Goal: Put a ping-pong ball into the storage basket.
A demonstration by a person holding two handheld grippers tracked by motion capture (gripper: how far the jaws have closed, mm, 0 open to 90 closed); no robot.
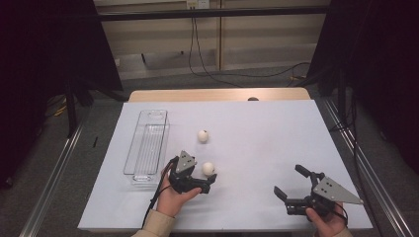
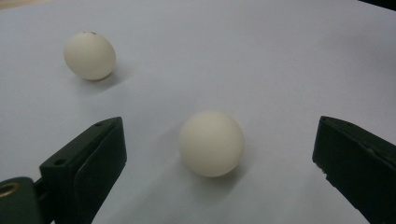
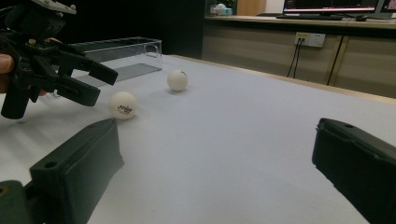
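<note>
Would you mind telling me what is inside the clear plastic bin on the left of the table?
Nothing shows inside the clear bin: its ribbed floor is visible through the walls in the high view. Both white balls lie outside it on the table. Its near end is partly covered by the left hand-held gripper.

Open worktop (image 1: 276, 128) right of both balls; clear bin (image 1: 148, 143) walls off the left, far ball (image 1: 203, 136) sits just beyond near ball (image 1: 208, 168).

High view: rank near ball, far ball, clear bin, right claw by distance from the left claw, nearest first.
From the left claw:
1. Near ball, just ahead, between its open jaws.
2. Far ball, farther up the table.
3. Clear bin, to its left; too close to call against the far ball.
4. Right claw, open, far right.
</note>
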